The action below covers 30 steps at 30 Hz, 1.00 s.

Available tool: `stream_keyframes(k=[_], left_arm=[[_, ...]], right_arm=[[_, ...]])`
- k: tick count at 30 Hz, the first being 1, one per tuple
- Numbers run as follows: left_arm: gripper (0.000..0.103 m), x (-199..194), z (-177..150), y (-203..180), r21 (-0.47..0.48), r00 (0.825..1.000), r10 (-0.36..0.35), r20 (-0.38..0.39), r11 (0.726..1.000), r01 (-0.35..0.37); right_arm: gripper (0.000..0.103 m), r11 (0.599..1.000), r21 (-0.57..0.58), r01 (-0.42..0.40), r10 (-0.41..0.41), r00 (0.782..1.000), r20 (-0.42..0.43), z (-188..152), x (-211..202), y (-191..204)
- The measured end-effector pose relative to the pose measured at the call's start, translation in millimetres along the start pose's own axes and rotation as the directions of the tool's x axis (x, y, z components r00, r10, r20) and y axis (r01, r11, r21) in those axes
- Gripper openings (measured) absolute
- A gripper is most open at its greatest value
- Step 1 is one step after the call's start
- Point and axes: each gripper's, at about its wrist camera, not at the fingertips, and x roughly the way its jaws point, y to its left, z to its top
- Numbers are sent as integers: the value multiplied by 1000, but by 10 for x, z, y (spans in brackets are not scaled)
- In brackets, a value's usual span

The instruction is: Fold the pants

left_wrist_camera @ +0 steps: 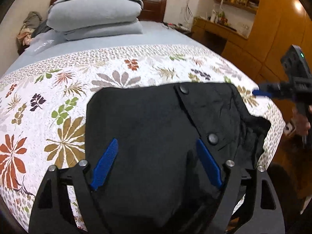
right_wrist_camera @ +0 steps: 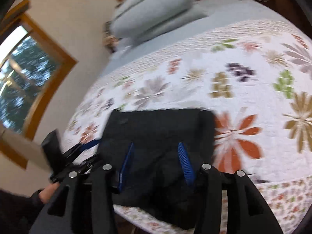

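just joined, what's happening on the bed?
A person holds a two-finger gripper in each hand over black pants with snap buttons, which lie in a compact bundle near the edge of a white floral quilt. The left gripper is open, its blue pads spread over the fabric and gripping nothing. The right gripper is also open over the pants; its view is motion-blurred. A stack of grey folded bedding sits at the bed's far end.

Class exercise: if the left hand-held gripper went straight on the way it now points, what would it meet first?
Most likely the black pants: the left hand-held gripper is open above them, and they fill the view ahead. Beyond lies the floral quilt. How near the fabric is remains unclear.
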Motion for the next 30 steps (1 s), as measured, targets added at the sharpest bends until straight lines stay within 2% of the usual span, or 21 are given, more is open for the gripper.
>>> stream_keyframes(k=[2,5,8,9,14,17,20,23,26,30], left_arm=[[86,18,-23,-1,2,1000,8,-5,1000,-8],[86,103,-75,31,0,999,27,-33,1000,-27],[86,127,-95,26,16,999,32,-29,999,-32],[86,143,-97,27,17,999,35,-32,999,-34],[87,232,-119,41,15,998,39,-46,999,-38],[87,186,-104,63,12,997,59,-53,998,-58],[87,-42,-63,176,-20,997,76,-29,997,-76],[90,-258,-41,282,-49,993,118,-10,992,-118],[90,-304,-65,248,-47,988,155,-7,987,-155],[91,-334,-63,131,-33,984,177,18,984,-176]], right_arm=[[38,1000,-29,4,-6,999,-50,-95,154,96],[37,996,-44,77,-80,993,-81,-293,253,68],[22,996,14,90,-89,994,-64,-444,176,-101],[20,995,35,89,-86,995,-58,-489,168,-165],[20,993,32,111,-109,993,-54,-601,242,-268],[24,994,6,108,-108,993,-53,-554,182,-182],[50,995,9,99,-99,995,-7,-519,-32,-101],[51,992,-38,123,-120,991,64,-482,-245,35],[49,989,-72,132,-130,991,34,-508,-181,105],[48,972,-100,215,-219,975,-28,-664,31,56]])
